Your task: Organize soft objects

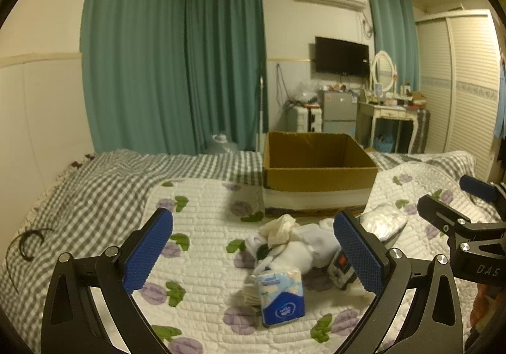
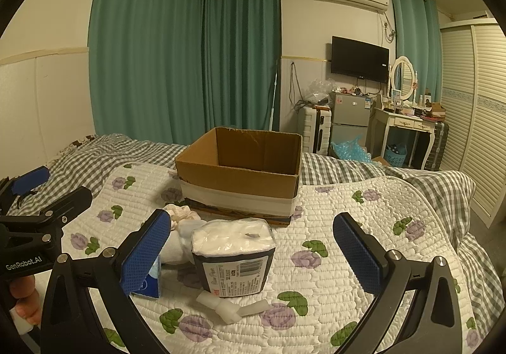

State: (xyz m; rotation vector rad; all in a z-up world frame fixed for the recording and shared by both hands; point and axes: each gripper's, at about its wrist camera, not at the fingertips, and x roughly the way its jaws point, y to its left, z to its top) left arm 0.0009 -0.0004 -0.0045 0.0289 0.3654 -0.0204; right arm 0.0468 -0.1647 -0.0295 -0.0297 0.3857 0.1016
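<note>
An open cardboard box [image 1: 319, 177] [image 2: 240, 173] stands on the floral quilt, seemingly empty. In front of it lies a heap of soft things: white and cream socks [image 1: 291, 243], a blue-and-white tissue pack [image 1: 281, 297], and a dark pack of white cotton pads [image 2: 234, 256] [image 1: 384, 224]. A knotted white cloth strip [image 2: 231, 309] lies nearest the right wrist camera. My left gripper [image 1: 253, 256] is open above the heap, with nothing between its fingers. My right gripper [image 2: 253, 256] is open too, wide around the cotton pad pack without touching it.
The bed has a floral quilt [image 2: 332, 275] over a grey checked sheet [image 1: 104, 183]. A dark hair band [image 1: 30, 243] lies on the sheet at left. Behind stand teal curtains, a small fridge [image 2: 349, 120], a suitcase, a dressing table [image 2: 408, 129] and a wardrobe. A hand [image 2: 22, 300] holds the left gripper.
</note>
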